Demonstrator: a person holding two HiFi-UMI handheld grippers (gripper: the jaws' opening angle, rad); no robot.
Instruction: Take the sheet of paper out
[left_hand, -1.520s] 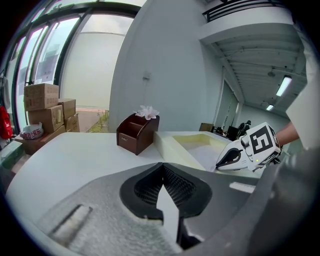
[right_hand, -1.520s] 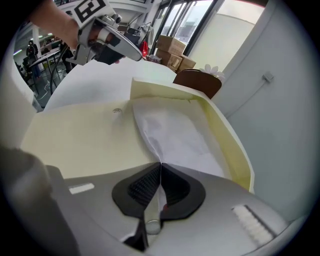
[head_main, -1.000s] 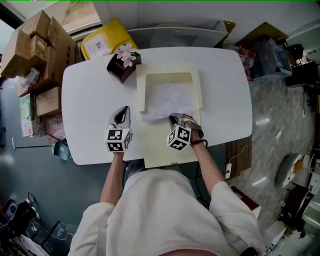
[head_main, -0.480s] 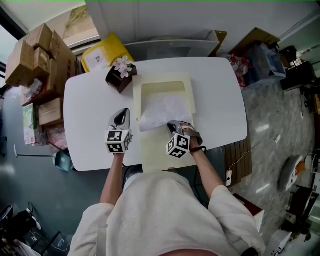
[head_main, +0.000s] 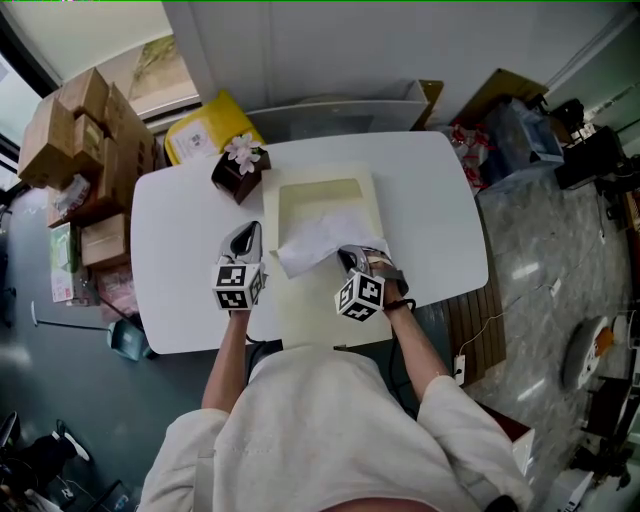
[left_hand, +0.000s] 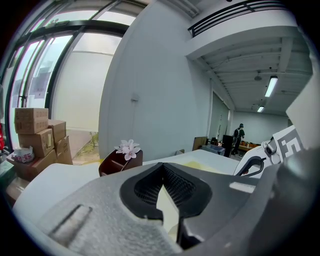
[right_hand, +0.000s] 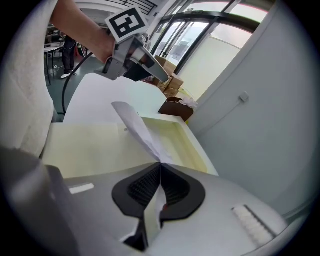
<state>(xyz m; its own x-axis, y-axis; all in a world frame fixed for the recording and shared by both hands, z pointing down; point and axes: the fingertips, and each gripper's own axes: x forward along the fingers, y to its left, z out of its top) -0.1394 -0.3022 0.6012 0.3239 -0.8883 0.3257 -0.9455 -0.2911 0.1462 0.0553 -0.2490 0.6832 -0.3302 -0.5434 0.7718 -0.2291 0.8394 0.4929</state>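
Observation:
An open cream box (head_main: 287, 205) lies on the white table (head_main: 170, 220), its flat lid (head_main: 310, 305) stretching toward me. My right gripper (head_main: 349, 256) is shut on the near edge of a white sheet of paper (head_main: 318, 238). The sheet is raised and slants up out of the tray. In the right gripper view the sheet of paper (right_hand: 137, 127) runs out from between the right gripper (right_hand: 160, 167) jaws over the cream box (right_hand: 187, 145). My left gripper (head_main: 243, 233) sits shut just left of the box, holding nothing; in its own view the left gripper (left_hand: 162, 171) jaws meet.
A brown pot with pale flowers (head_main: 238, 165) stands at the table's far left, near the box corner. Stacked cardboard boxes (head_main: 85, 120) and a yellow bag (head_main: 205, 125) are on the floor to the left. A grey bin (head_main: 340, 105) sits behind the table.
The right gripper has drawn the sheet toward me and upward, so the paper now stands out of the tray instead of lying flat. The left gripper has stayed put.

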